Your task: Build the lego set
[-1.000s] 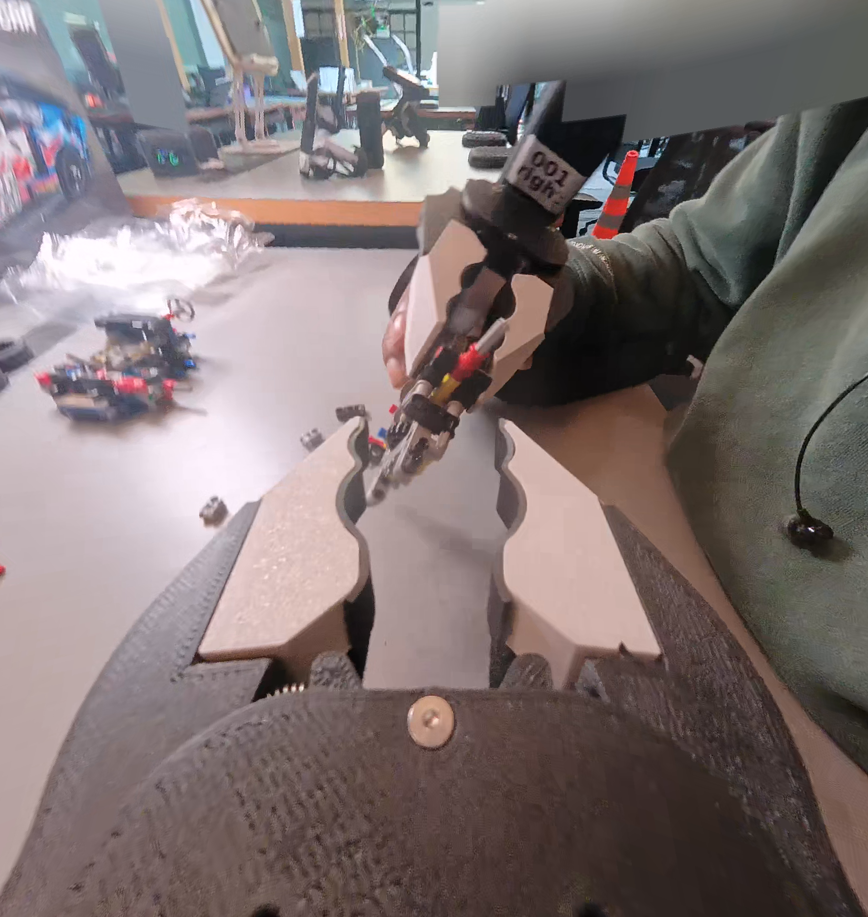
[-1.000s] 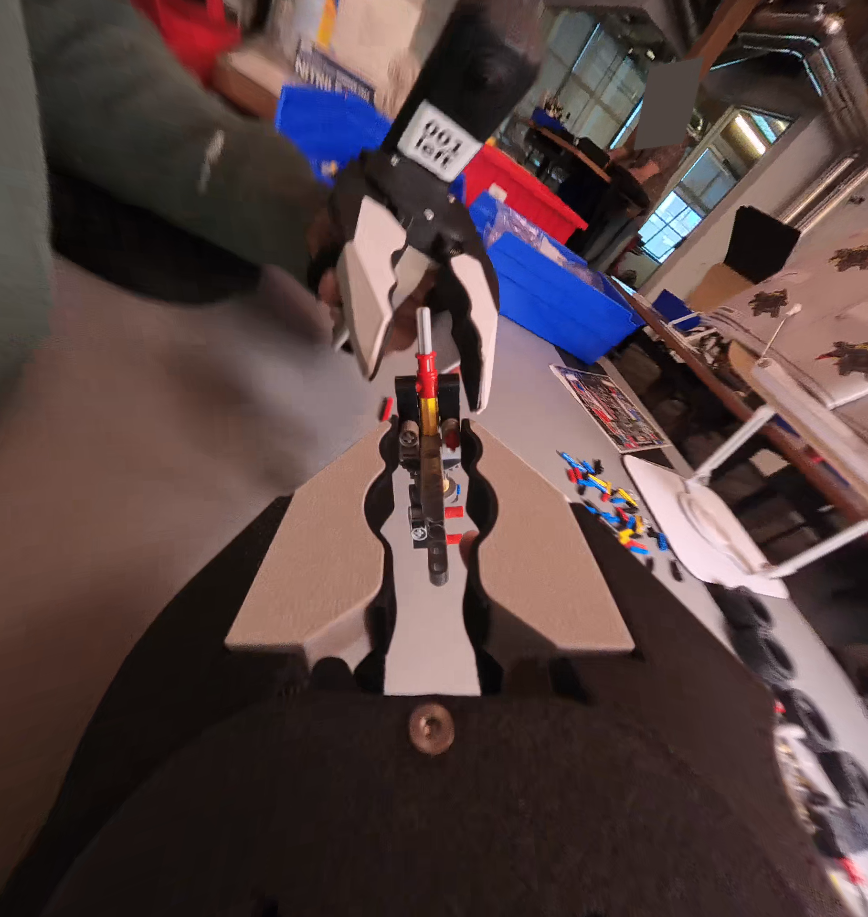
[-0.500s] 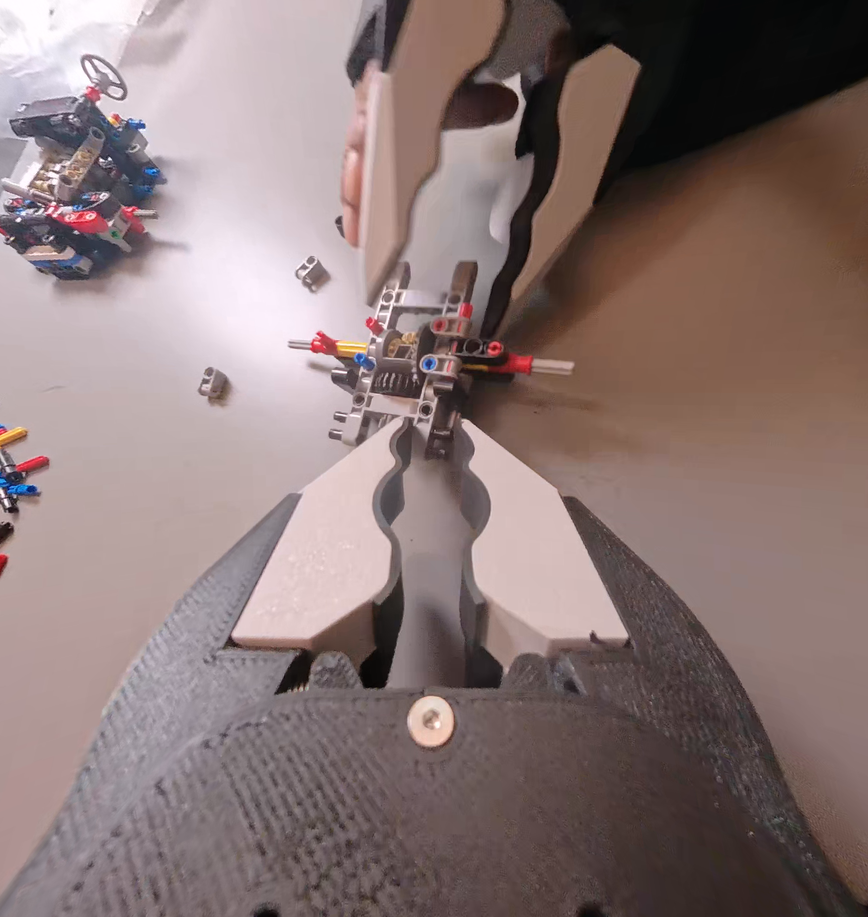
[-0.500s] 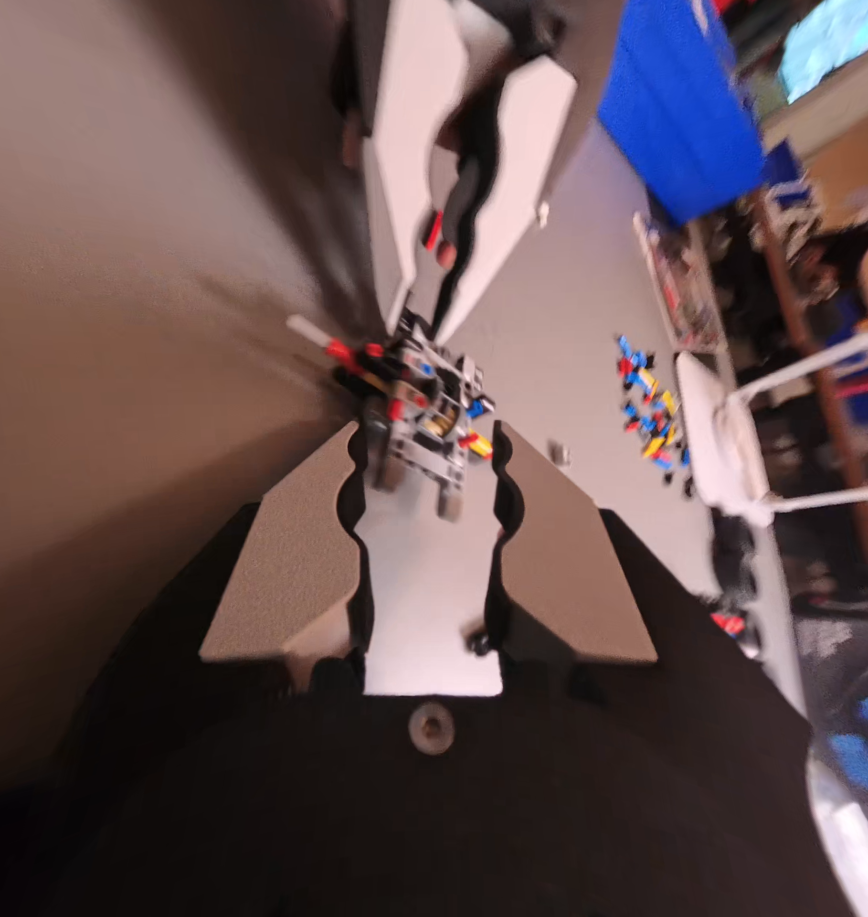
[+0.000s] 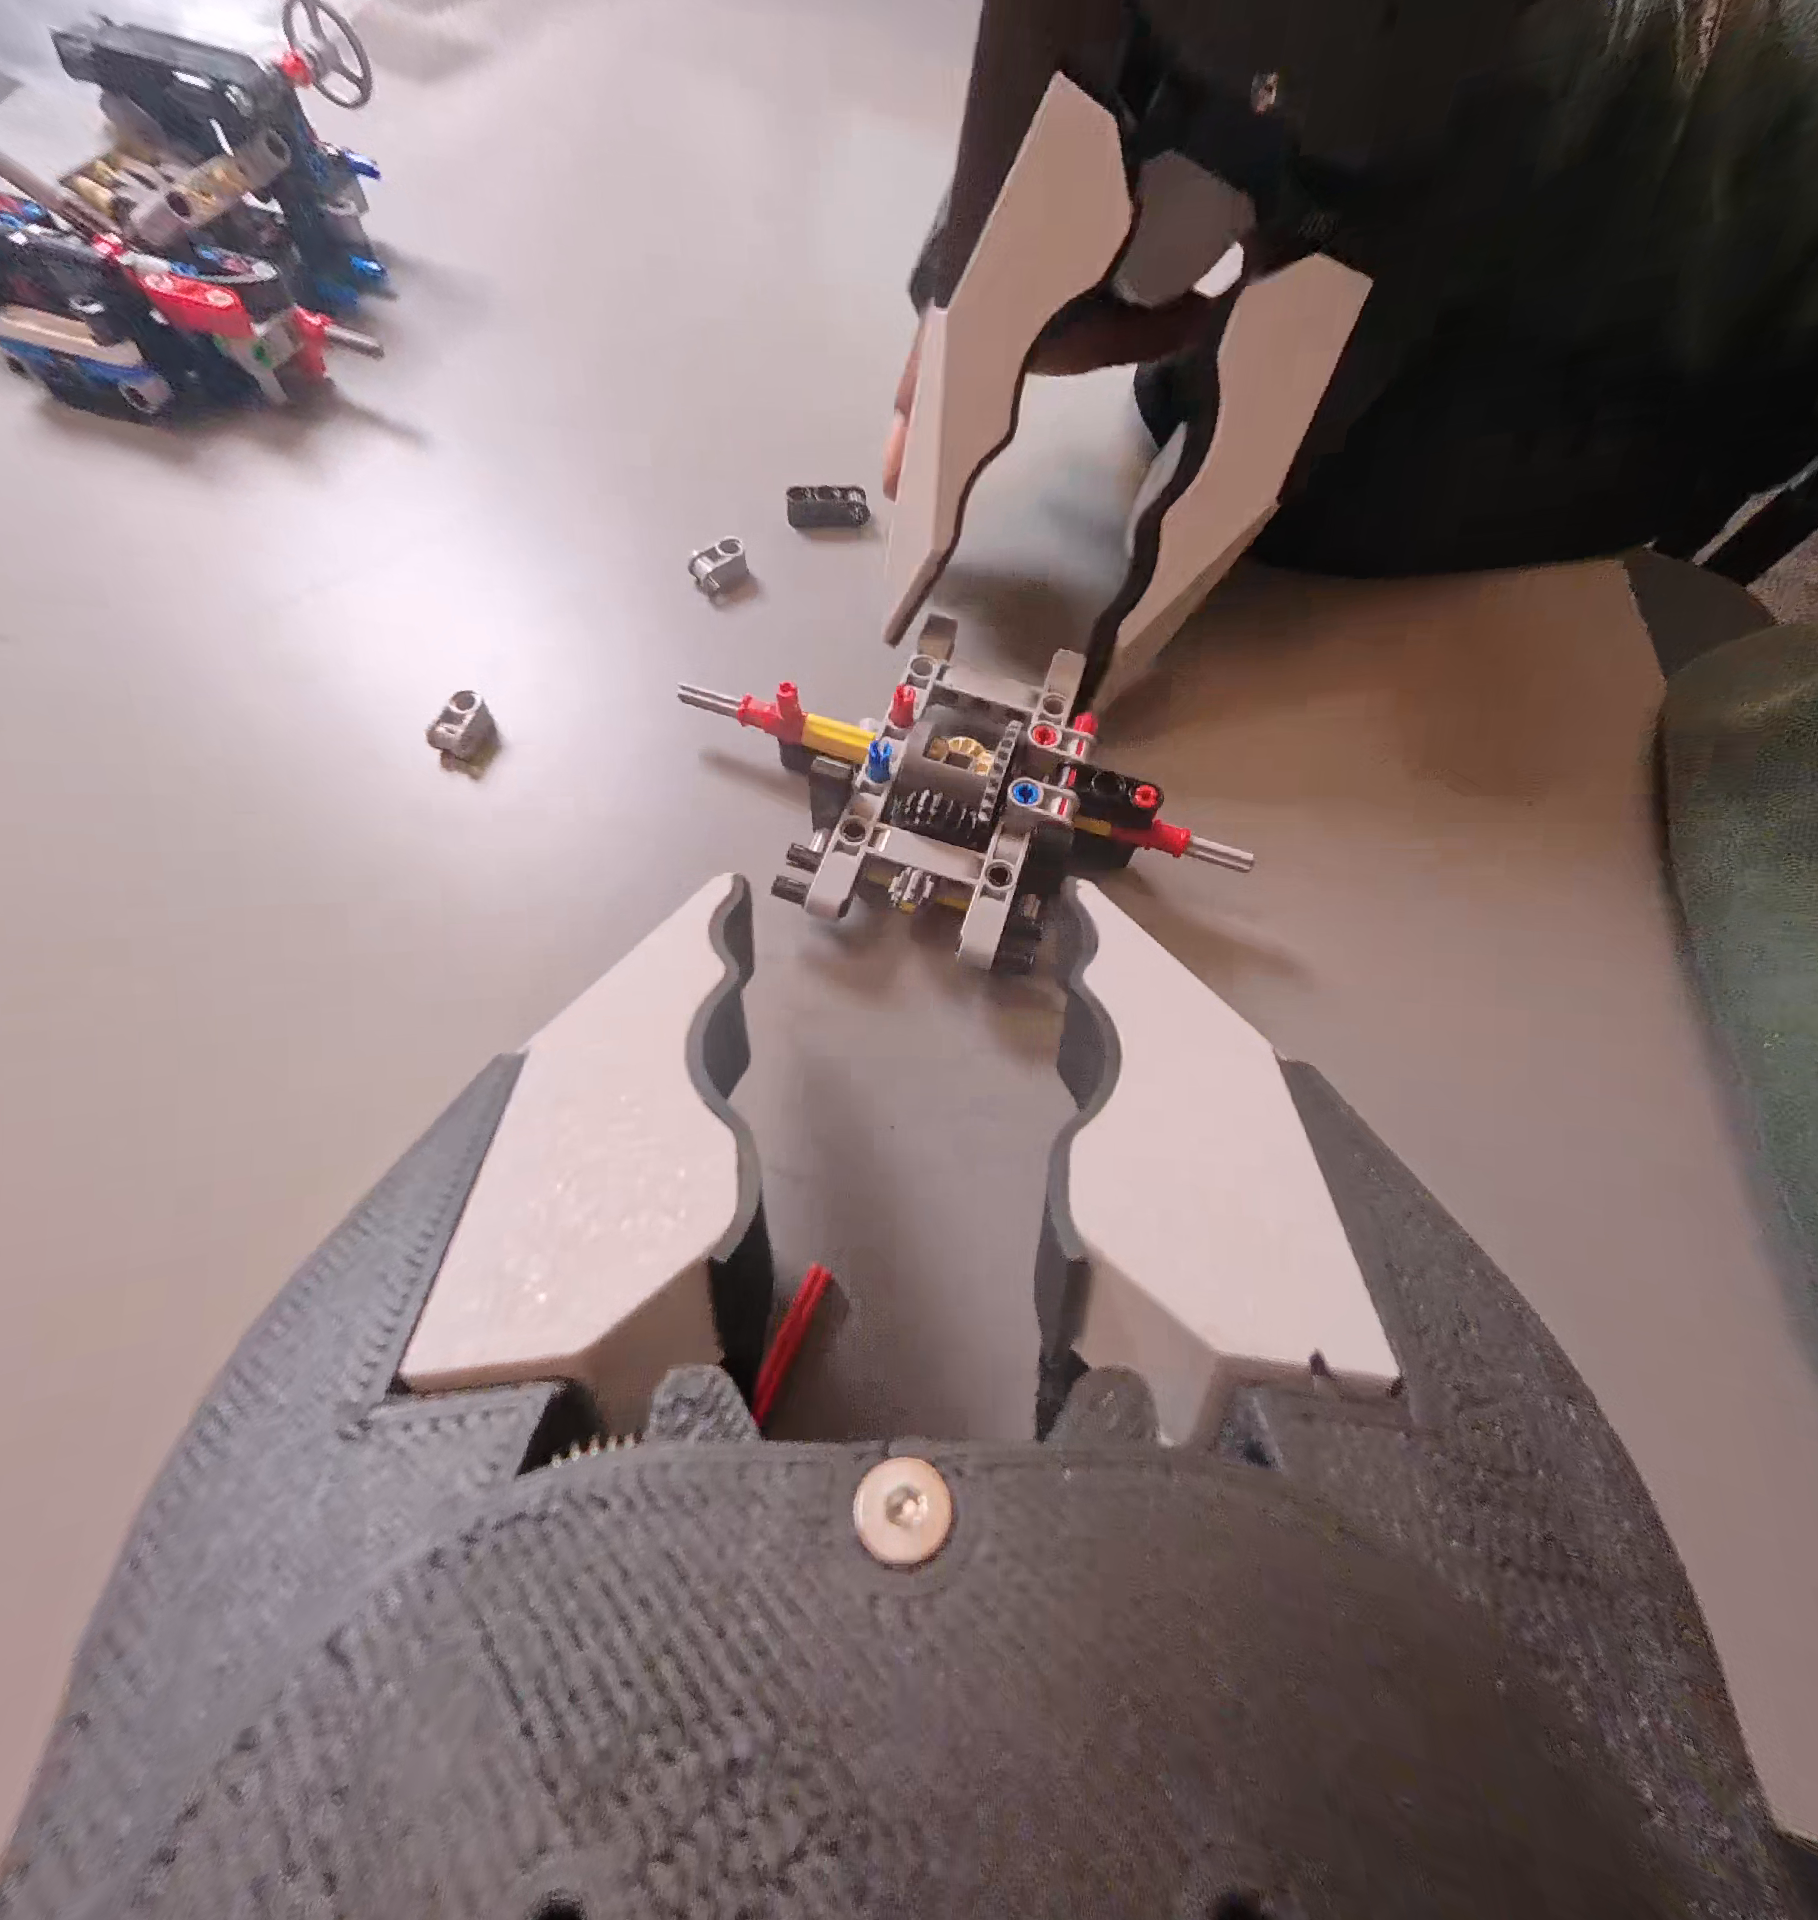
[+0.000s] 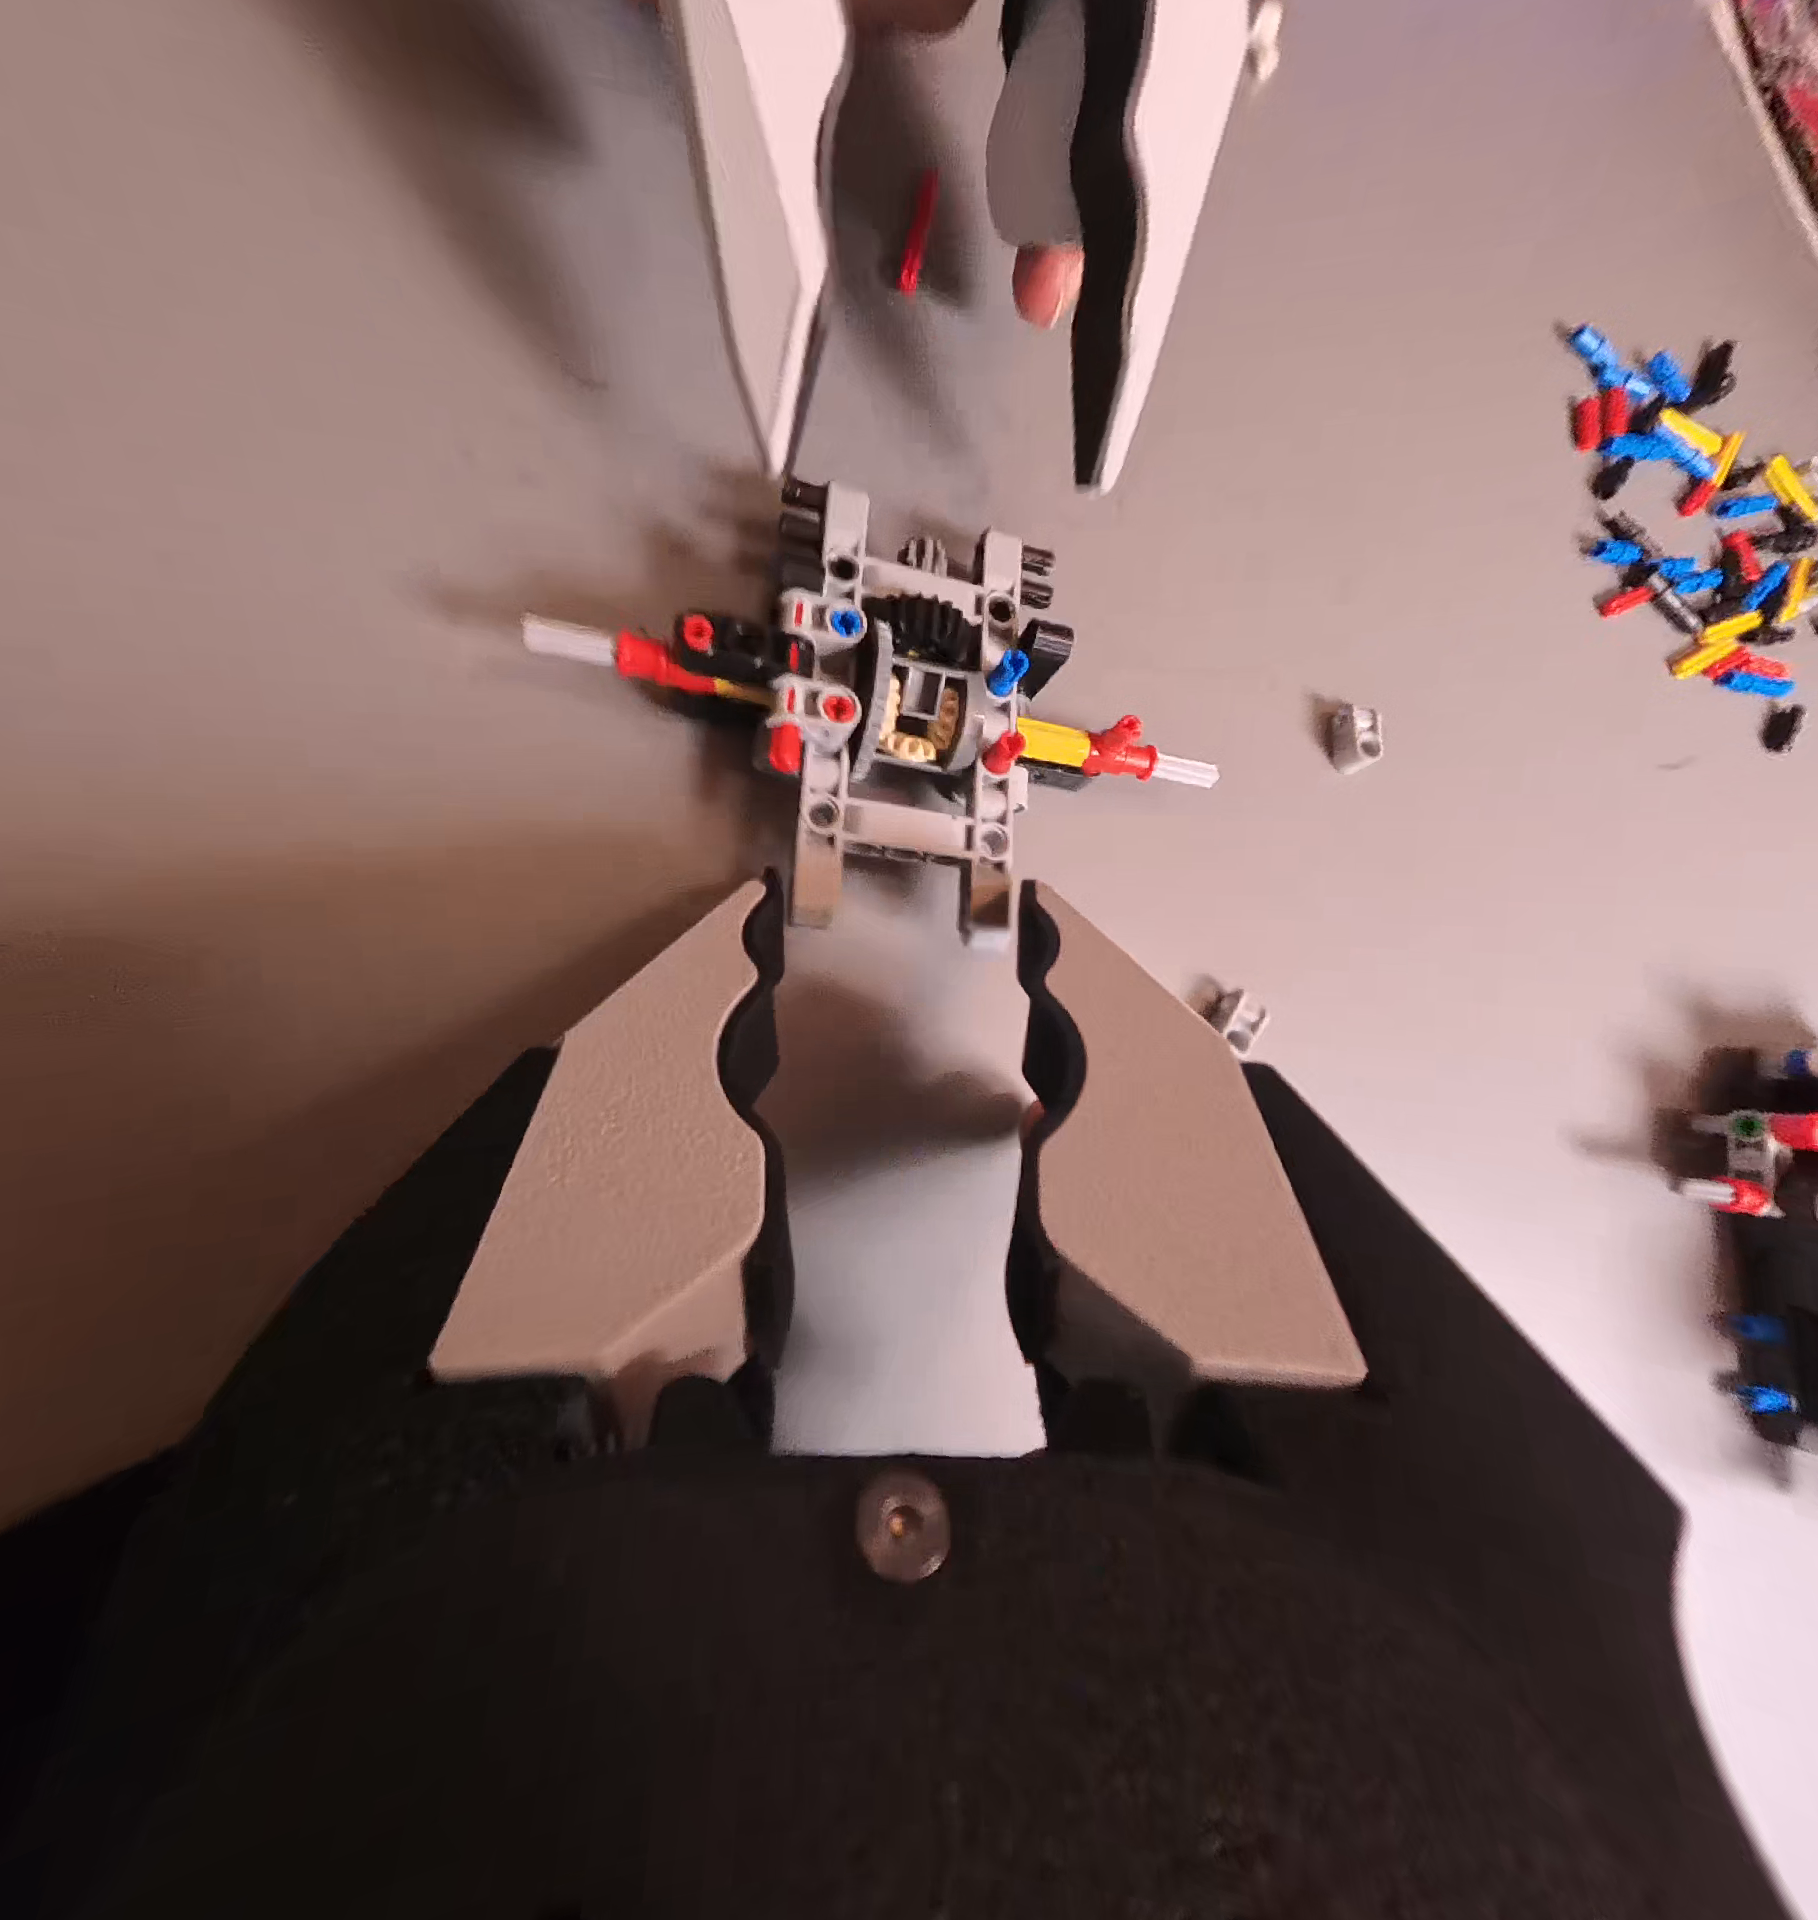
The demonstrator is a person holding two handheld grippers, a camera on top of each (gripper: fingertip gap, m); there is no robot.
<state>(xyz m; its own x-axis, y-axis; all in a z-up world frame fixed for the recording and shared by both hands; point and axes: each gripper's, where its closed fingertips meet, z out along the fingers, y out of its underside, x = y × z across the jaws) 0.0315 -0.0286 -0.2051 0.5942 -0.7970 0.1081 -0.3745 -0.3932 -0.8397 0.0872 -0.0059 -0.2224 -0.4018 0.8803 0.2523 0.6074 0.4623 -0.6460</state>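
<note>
Evidently freed, the axle assembly (image 5: 962, 800) rests on the table (image 5: 365, 935) between the gaping left gripper (image 5: 910, 925) and equally spread, empty right gripper (image 6: 900, 914), probably for regripping.

Glossy plastic axle assembly (image 5: 952, 805) on a smooth matt table (image 5: 261, 935).

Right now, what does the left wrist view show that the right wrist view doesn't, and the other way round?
Only the left wrist view shows the small black beam near the right gripper and the steering wheel on the larger build.

Only the right wrist view shows the pile of loose coloured pins.

Both show the grey gearbox assembly resting on the table between the two open grippers, the left gripper empty, and a red axle beneath it.
</note>
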